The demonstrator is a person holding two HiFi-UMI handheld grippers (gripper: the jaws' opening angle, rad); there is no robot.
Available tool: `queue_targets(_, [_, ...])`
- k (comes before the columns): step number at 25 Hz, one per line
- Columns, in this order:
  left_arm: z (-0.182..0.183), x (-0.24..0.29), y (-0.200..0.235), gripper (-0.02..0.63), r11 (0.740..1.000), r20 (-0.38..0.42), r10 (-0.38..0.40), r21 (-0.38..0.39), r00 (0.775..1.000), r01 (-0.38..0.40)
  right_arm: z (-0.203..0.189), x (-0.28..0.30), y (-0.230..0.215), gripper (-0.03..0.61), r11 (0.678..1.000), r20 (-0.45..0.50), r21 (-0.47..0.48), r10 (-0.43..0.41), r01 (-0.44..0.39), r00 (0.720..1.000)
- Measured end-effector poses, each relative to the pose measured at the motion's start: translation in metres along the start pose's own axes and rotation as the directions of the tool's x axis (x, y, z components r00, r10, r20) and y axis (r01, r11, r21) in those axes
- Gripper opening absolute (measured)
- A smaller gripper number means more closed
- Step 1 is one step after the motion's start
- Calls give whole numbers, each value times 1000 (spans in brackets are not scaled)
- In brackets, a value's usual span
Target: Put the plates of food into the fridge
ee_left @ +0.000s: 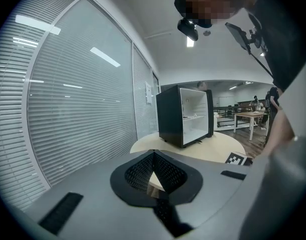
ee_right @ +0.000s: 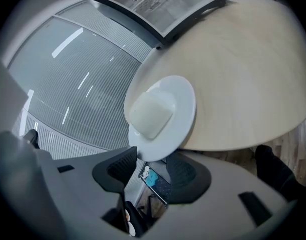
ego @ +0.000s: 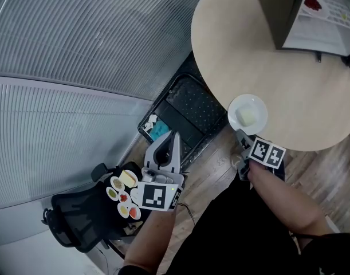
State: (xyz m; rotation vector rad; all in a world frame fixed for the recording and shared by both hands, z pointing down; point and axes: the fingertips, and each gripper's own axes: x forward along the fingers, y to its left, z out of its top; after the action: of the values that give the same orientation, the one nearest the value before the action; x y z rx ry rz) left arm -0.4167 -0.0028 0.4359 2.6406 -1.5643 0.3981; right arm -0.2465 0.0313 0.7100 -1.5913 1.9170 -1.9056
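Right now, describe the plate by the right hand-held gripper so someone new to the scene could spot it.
On the round beige table with the black mini fridge, look at the edge nearest the right hand-held gripper. A white round plate sits there holding one pale block. It is the table's only plate; the small colourful dishes sit on the black chair.

A fridge point(ego: 295, 10) is set at the far side of a round table point(ego: 301, 85). A plate point(ego: 260, 105) is placed at the table's near edge, with a block of food point(ego: 247, 117) on it. The right gripper point(ego: 242, 136) is held just before the plate. Left of the table, a tray point(ego: 186, 110) is laid on the floor point(ego: 217, 162). Nearer and further left, a chair point(ego: 77, 222) is placed, with small plates point(ego: 124, 195) at its right edge.
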Motion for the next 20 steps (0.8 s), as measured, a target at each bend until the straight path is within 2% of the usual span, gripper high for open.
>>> queue_targets(4, [-2,2,3,6,1000,-10,3,4,1000,-3,5,9,4,186,998,8,51,40,-40,999])
queue_targets(9, [-2,2,9,5,1000,-10,9,3,1000,-9,5,10,10,164,995,12,64,80,-81,997])
queue_targets(12, [-3,2,8,6,1000,-11,12,-2,1000,-12,6,5,13,131,994,19,57,93,-94,996])
queue_targets(15, [-1,3,7,6,1000,-8,13,-8,1000,-13,12,-2,19,61,995,36,20,94,-94,995])
queue_targets(20, [4,7,5,6,1000,3,7,-13,1000,-7,29,-9,29,23,991,59,-8,135,-134,989])
